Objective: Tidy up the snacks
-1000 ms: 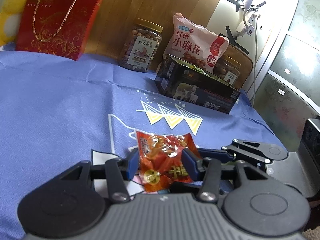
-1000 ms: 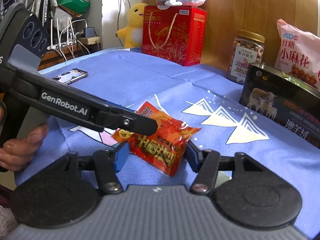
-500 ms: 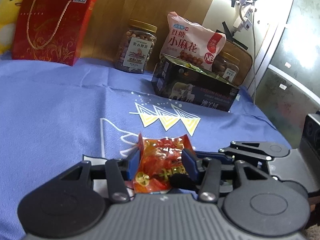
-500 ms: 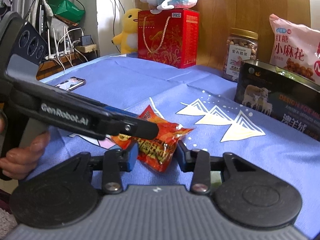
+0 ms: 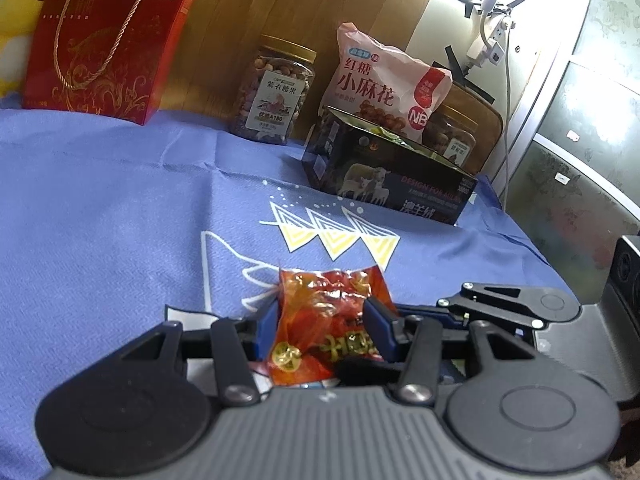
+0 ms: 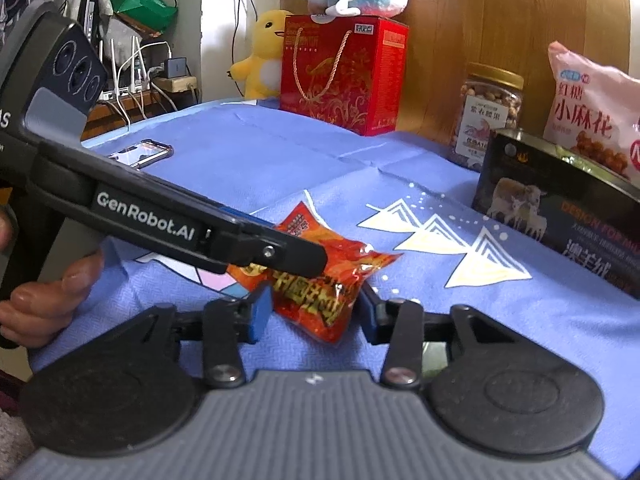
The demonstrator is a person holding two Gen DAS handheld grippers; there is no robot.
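A small red-orange snack packet (image 5: 326, 328) lies on the blue cloth (image 5: 120, 208). My left gripper (image 5: 320, 326) is shut on it, blue pads pressing both sides. In the right wrist view the same packet (image 6: 320, 276) sits between my right gripper's (image 6: 312, 312) blue pads, which stand a little apart from it; that gripper is open. The left gripper's arm (image 6: 168, 224) crosses over the packet's left end there.
At the back stand a red gift box (image 5: 104, 44), a nut jar (image 5: 276, 92), a pink snack bag (image 5: 384, 84), a dark open box (image 5: 384, 176) and a second jar (image 5: 452, 136). A phone (image 6: 140, 152) lies on the cloth's left side. The table edge is right.
Both grippers have closed in on the packet; my left pads now squeeze it and it has crumpled. My right pads narrowed around its other end.
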